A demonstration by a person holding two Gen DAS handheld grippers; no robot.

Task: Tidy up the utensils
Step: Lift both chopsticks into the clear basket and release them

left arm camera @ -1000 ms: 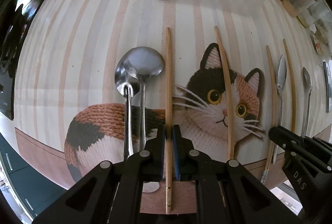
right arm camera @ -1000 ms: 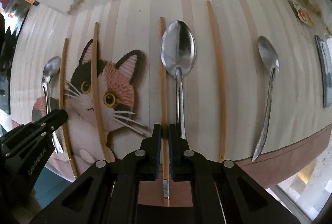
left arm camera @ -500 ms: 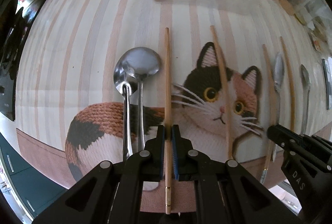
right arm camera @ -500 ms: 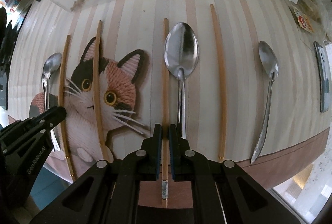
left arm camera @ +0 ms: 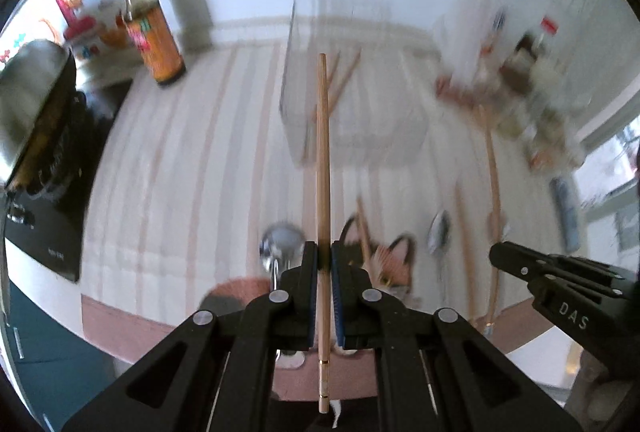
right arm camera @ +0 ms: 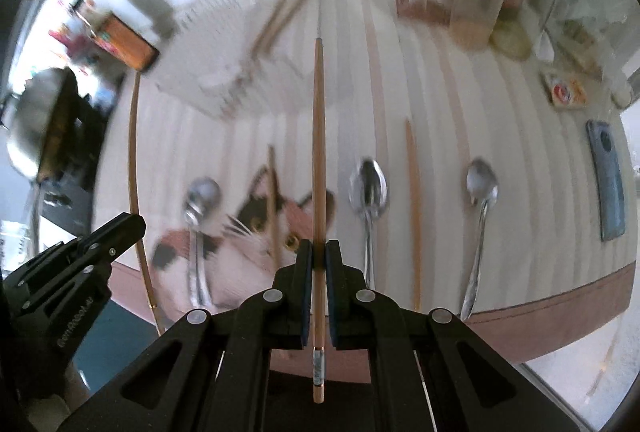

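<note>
My left gripper point(left arm camera: 325, 252) is shut on a wooden chopstick point(left arm camera: 322, 160) and holds it lifted above the striped cat mat point(left arm camera: 180, 168), pointing at a clear plastic organizer box point(left arm camera: 360, 104) with chopsticks in it. My right gripper point(right arm camera: 318, 250) is shut on another wooden chopstick point(right arm camera: 318, 136), also lifted, pointing at the same box point(right arm camera: 240, 64). Spoons point(right arm camera: 368, 192) and more chopsticks point(right arm camera: 412, 200) lie on the mat below. Each gripper shows in the other's view, the right one point(left arm camera: 560, 284) and the left one point(right arm camera: 80, 264).
A sauce bottle point(left arm camera: 154, 36) and a pot on a stove point(left arm camera: 36, 104) stand at the far left. Jars and packets point(right arm camera: 480, 0) crowd the far right. A blue phone-like object point(right arm camera: 606, 180) lies at the right. The mat's front edge point(right arm camera: 520, 316) is near me.
Both grippers have lifted their chopsticks off the mat and tilted up, so the views now look toward the organizer box and the back of the counter. The image is blurred by motion.
</note>
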